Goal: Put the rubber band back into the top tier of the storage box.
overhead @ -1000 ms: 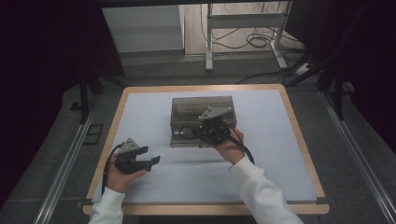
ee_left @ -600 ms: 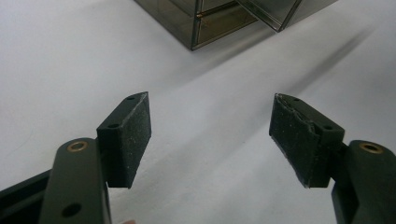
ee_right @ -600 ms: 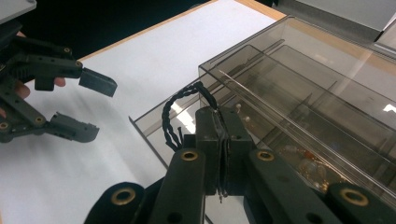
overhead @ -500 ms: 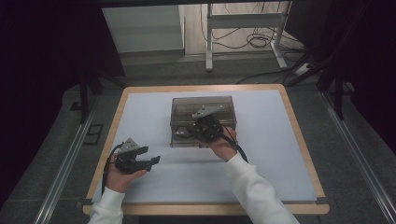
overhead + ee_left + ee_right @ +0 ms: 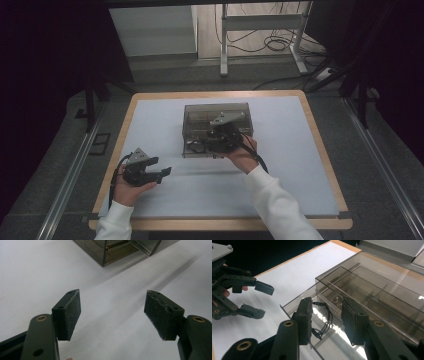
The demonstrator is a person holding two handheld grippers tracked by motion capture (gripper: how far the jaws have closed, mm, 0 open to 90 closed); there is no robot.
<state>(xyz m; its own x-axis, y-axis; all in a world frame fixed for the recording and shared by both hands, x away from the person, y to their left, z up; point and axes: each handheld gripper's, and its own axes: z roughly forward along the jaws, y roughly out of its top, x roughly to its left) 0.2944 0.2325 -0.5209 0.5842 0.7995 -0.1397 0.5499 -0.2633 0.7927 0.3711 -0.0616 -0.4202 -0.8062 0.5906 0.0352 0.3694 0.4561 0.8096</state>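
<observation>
Pale blue matting is covering the wood-edged surface (image 5: 150, 107) in the high view, with dark floor and a tangle of cables (image 5: 270, 42) lying beyond it. A smoked transparent drawer box (image 5: 216, 114) is sitting at the middle of the surface. The right gripper (image 5: 212, 144) is resting against the box's near side, where a drawer is standing pulled out. The left gripper (image 5: 162, 172) is being held just above the mat near the left edge, well apart from the box.

From the left gripper view, its jaws are standing spread wide with nothing between them, the bare mat lying underneath and a corner of the drawer box (image 5: 110, 251) showing at the top.

From the right gripper view, the right gripper (image 5: 327, 320) is hovering over the open drawer (image 5: 297, 301), its jaws having just been opening and now standing partly apart, gripping nothing. A thin black cable (image 5: 324, 320) is lying in the drawer, seen between the pads. The left gripper (image 5: 260, 298) is showing at far left, jaws spread.
</observation>
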